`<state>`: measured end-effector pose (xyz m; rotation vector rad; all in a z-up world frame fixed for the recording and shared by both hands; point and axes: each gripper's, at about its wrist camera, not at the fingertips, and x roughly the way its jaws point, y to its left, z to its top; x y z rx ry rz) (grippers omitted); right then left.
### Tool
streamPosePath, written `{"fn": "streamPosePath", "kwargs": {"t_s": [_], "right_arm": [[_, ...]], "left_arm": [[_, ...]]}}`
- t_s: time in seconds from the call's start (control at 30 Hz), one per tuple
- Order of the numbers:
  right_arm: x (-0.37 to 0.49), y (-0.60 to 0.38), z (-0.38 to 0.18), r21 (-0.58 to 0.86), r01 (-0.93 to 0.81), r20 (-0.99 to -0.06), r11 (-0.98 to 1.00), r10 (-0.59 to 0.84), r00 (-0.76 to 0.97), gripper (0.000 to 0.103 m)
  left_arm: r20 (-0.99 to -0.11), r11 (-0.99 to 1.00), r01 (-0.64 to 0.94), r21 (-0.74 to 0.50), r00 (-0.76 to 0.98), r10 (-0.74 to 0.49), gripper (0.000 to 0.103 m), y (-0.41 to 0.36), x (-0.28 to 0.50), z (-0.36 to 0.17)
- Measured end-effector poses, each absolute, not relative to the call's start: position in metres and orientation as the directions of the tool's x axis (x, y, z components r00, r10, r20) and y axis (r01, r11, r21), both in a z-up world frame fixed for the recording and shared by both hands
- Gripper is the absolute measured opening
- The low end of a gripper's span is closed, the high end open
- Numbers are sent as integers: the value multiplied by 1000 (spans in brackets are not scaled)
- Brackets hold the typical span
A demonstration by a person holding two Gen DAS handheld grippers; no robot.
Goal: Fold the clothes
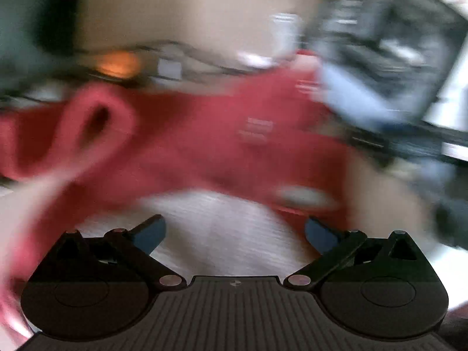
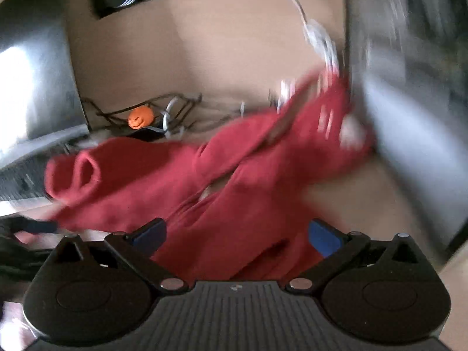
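Both frames are pretty smeared, so take the details loosely. The left gripper [image 1: 235,234] has its jaws spread wide with nothing between them, just pale striped cloth [image 1: 222,228] showing in the gap. The red top [image 1: 204,146] stretches across the middle of that frame, above and beyond the blue pads [image 1: 149,234], with a sleeve cuff [image 1: 99,120] gaping at center left. There's a small block of white print on the chest, too blurred to read.

The right gripper [image 2: 237,235] is also wide open, and here the red top [image 2: 234,204] runs from the upper right down into the space between the pads; I can't tell if it touches them.

Only the right view shows the wire basket [image 2: 140,111] with an orange ball [image 2: 140,118], left of center.
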<state>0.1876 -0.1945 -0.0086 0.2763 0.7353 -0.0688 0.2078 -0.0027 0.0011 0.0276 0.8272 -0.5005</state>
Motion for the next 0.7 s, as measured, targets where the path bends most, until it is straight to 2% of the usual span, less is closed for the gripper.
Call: {"fn": "streamPosePath", "kwargs": {"t_s": [0.03, 0.1, 0.17, 0.23, 0.37, 0.57, 0.7], "right_arm": [[189, -197, -18, 313, 192, -688, 930, 83, 721, 103], [193, -196, -36, 394, 264, -725, 880, 121, 678, 103], [198, -187, -49, 349, 265, -748, 899, 97, 656, 103], [199, -172, -52, 227, 189, -756, 956, 50, 653, 103], [223, -171, -53, 153, 80, -756, 985, 65, 651, 103], [260, -169, -55, 42, -85, -758, 995, 88, 646, 103], [271, -169, -53, 0, -140, -766, 990, 90, 636, 103]], "left_arm": [[-726, 906, 398, -143, 580, -369, 103, 2, 218, -5], [-762, 931, 336, -144, 563, -321, 103, 11, 233, -19], [-779, 939, 288, -187, 539, -320, 103, 20, 235, -28], [-768, 940, 253, -228, 547, -333, 103, 25, 230, -29], [-746, 925, 193, -328, 548, -379, 103, 35, 218, -28], [-776, 940, 161, -300, 532, -339, 103, 8, 172, -29], [-774, 926, 230, -300, 509, -377, 103, -24, 137, -30]]}}
